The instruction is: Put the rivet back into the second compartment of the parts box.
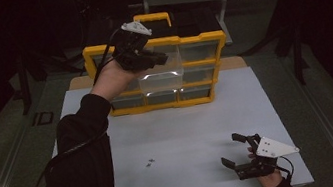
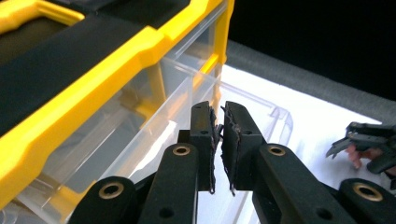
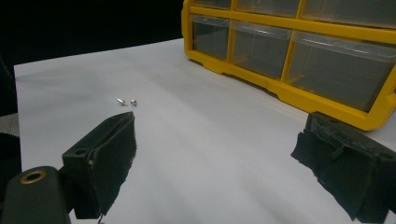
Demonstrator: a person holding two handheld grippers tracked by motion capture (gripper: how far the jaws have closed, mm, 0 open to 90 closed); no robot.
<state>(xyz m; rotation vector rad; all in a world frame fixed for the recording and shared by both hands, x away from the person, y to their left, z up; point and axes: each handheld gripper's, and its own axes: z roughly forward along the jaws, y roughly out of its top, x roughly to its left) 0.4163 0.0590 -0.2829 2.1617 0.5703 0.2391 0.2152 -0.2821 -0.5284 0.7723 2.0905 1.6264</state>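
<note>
While the left claw (image 2: 218, 140) is pressed together over a clear drawer (image 2: 187, 121), the right claw (image 3: 219, 172) rests spread near two screws (image 3: 127, 101).

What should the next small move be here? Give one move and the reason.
Probably lower the right gripper toward the two small screws on the white table and pinch one. Its jaws stand wide open, the screws lie loose, and the left gripper, nearly shut, hangs over the pulled-out clear drawer of the yellow organizer.

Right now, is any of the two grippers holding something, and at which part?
The right gripper is open and holds nothing. The left gripper is nearly closed above the pulled-out clear drawer; whether it pinches something small cannot be told.
</note>
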